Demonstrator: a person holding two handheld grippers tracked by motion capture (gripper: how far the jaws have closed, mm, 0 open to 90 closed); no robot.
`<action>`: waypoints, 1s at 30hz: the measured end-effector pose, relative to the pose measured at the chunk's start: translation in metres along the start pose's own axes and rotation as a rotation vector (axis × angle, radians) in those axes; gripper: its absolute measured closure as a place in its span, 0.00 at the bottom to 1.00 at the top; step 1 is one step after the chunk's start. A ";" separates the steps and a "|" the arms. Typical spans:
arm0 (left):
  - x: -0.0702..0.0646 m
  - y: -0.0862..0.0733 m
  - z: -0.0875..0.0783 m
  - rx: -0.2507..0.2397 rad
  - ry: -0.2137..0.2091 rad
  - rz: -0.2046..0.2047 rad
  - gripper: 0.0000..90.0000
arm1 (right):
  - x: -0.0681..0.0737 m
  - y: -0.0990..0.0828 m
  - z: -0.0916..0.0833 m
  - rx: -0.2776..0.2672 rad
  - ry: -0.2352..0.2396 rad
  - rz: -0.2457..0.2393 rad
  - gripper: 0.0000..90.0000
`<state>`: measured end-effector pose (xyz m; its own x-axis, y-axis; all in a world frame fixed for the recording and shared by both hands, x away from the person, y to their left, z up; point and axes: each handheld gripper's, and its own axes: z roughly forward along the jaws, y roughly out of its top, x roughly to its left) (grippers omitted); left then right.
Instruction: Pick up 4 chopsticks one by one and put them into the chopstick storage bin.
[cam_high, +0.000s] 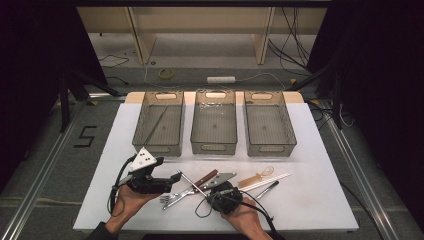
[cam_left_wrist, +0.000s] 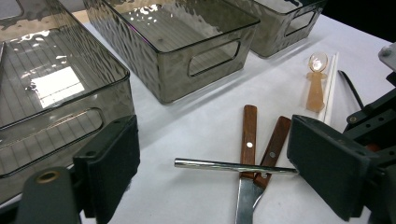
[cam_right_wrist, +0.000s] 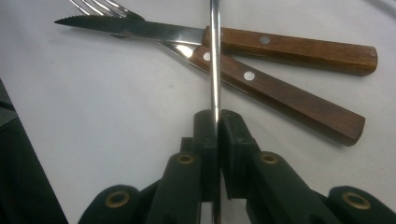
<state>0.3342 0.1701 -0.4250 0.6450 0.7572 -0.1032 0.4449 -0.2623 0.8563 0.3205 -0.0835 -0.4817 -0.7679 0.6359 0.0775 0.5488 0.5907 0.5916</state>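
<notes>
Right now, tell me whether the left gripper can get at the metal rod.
Probably yes. The left gripper is open, and the metal rod lies crosswise between its jaws, though the right gripper is shut on one end.

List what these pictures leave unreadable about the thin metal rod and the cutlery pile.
- Thin shiny metal rod: in the right gripper view its far end is cut off by the top edge, its near end hidden between the shut right tongs.
- Wooden-handled knife: in the left gripper view its blade runs off the bottom edge.
- Steel fork: too small in the high view to count tines.
</notes>
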 end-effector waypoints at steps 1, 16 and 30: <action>0.000 0.000 0.000 0.000 0.000 0.001 0.18 | 0.000 0.000 0.000 0.000 0.003 0.001 0.96; -0.003 -0.001 0.004 0.026 -0.032 0.028 0.18 | -0.006 0.009 -0.019 0.001 0.050 -0.069 0.96; -0.024 0.002 0.021 0.115 -0.098 0.198 0.19 | -0.018 0.014 -0.044 0.011 0.086 -0.160 0.96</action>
<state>0.3319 0.1389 -0.4314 0.7812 0.6243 0.0074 0.3682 -0.4703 0.8020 0.3277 -0.1089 -0.4393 -0.8710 0.4886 0.0518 0.4204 0.6864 0.5934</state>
